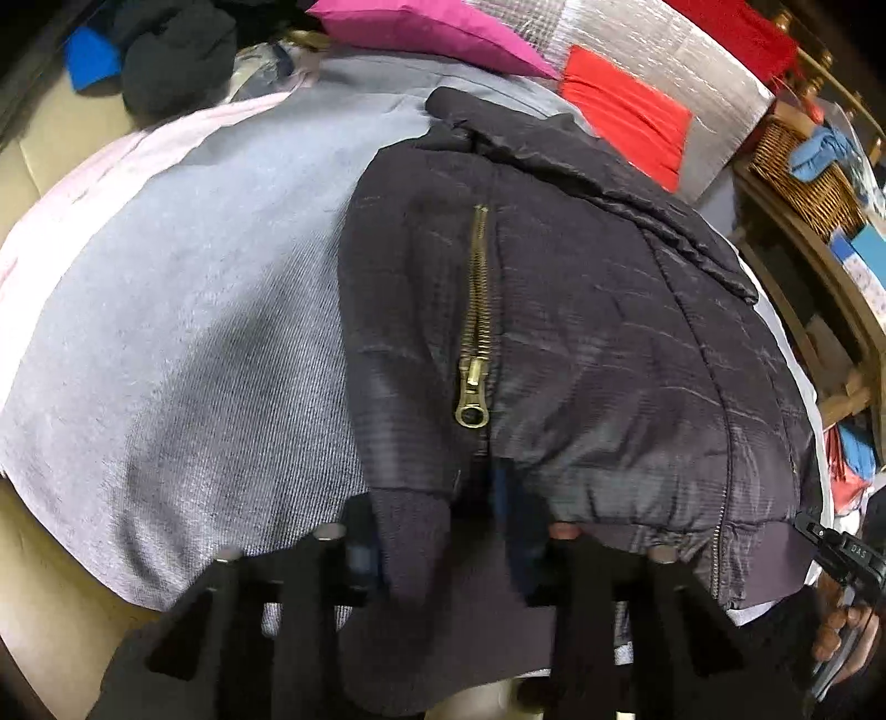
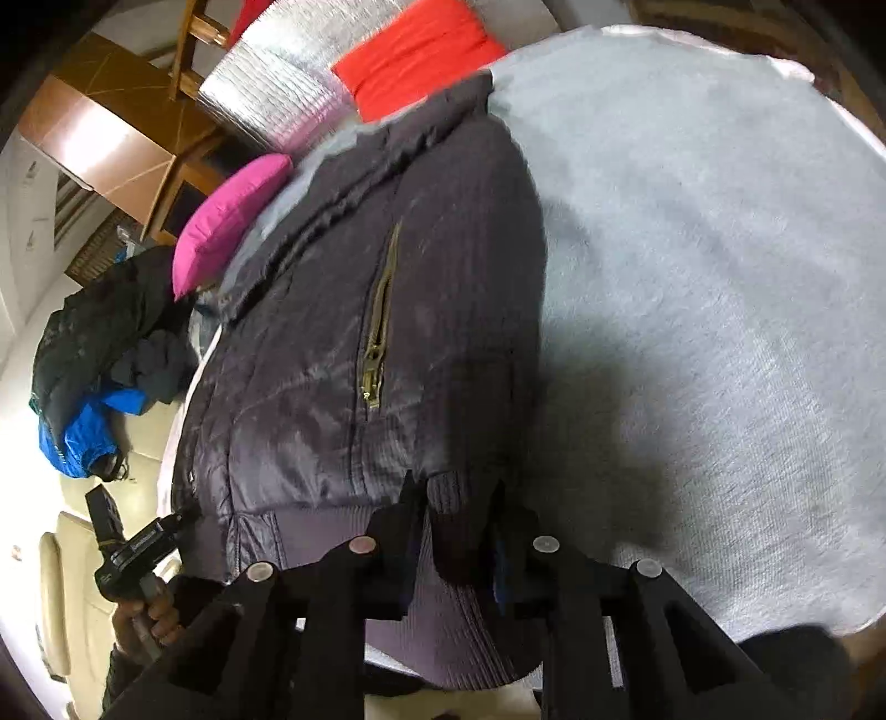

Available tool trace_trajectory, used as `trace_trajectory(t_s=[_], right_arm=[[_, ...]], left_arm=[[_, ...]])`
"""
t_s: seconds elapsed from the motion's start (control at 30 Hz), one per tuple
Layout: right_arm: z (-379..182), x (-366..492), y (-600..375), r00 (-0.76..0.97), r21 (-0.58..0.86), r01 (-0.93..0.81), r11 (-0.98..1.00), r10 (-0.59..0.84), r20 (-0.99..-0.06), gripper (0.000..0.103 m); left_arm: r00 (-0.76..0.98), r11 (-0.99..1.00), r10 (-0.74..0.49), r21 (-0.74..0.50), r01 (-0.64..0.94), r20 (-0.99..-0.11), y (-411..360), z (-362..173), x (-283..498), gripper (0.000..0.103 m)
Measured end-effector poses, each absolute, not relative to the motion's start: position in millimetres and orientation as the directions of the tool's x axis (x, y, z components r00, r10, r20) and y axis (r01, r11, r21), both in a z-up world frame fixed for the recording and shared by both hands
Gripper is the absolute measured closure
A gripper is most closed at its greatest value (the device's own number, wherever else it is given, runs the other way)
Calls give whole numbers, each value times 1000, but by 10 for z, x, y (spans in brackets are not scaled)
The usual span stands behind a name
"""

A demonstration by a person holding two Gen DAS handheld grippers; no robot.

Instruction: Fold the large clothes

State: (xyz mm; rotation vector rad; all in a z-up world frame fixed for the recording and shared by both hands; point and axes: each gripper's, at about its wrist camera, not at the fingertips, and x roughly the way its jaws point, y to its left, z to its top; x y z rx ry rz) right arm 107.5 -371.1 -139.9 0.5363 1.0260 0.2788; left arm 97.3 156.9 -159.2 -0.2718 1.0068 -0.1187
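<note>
A dark padded jacket (image 1: 581,343) (image 2: 310,354) with a brass zip (image 1: 476,332) (image 2: 379,343) lies on a grey blanket (image 1: 183,310) (image 2: 692,288). In the left wrist view my left gripper (image 1: 454,531) is shut on a ribbed knit cuff (image 1: 410,531) at the jacket's near edge. In the right wrist view my right gripper (image 2: 457,504) is shut on a ribbed cuff (image 2: 446,498) beside the ribbed hem (image 2: 321,526). Each view shows the other gripper at its edge: the right gripper (image 1: 841,548) in a hand, and the left gripper (image 2: 133,543) likewise in a hand (image 2: 149,609).
A pink cushion (image 1: 421,27) (image 2: 221,221), a red cushion (image 1: 626,111) (image 2: 415,50) and a silver quilted one (image 1: 664,50) lie at the far end. Dark and blue clothes (image 2: 94,376) are heaped at one side. A wicker basket (image 1: 797,166) stands on wooden furniture.
</note>
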Motion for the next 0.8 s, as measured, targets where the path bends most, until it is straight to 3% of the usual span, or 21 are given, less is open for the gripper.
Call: trace_trajectory(t_s=[0.07, 0.23, 0.3, 0.4, 0.47, 0.53, 0.57, 0.67, 0.7, 0.73, 0.77, 0.8], right_arm=[[-1372, 1078, -3682, 484, 536, 7, 844, 466, -740, 88], [-1256, 979, -3720, 484, 555, -27, 832, 496, -721, 90], [-1302, 980, -3742, 466, 556, -27, 831, 502, -728, 90], [-1386, 1004, -3788, 478, 570, -4, 822, 503, -721, 82], [-1378, 1004, -3781, 491, 565, 1, 825, 492, -719, 70], [-1337, 966, -3775, 519, 540, -12, 842, 467, -716, 26], [-1325, 959, -3776, 529, 534, -8, 845, 457, -715, 25], [-1375, 1014, -3797, 519, 558, 11, 830, 472, -712, 27], [-1399, 1032, -3795, 519, 559, 17, 829, 471, -713, 33], [-1399, 1042, -3774, 526, 558, 12, 830, 469, -709, 60], [-1402, 1050, -3770, 521, 564, 10, 826, 478, -708, 79], [-1442, 1076, -3748, 495, 586, 19, 810, 501, -710, 82]], left_arm=[[538, 951, -243, -308, -32, -807, 1619, -1542, 955, 83], [553, 945, -266, -327, -12, -790, 1633, -1448, 836, 86], [543, 950, -256, -313, -12, -799, 1622, -1485, 866, 83], [518, 940, -253, -334, -67, -817, 1646, -1564, 1051, 67], [523, 931, -257, -354, -92, -813, 1642, -1598, 1129, 54], [531, 936, -238, -338, -99, -813, 1634, -1627, 1148, 45], [530, 938, -231, -331, -101, -816, 1628, -1642, 1148, 43], [536, 948, -212, -304, -89, -817, 1551, -1669, 1193, 43], [537, 952, -205, -294, -86, -818, 1525, -1673, 1189, 43], [535, 956, -198, -282, -79, -821, 1498, -1672, 1201, 55], [531, 959, -204, -278, -62, -823, 1469, -1663, 1215, 67], [532, 962, -199, -267, -54, -823, 1447, -1644, 1227, 70]])
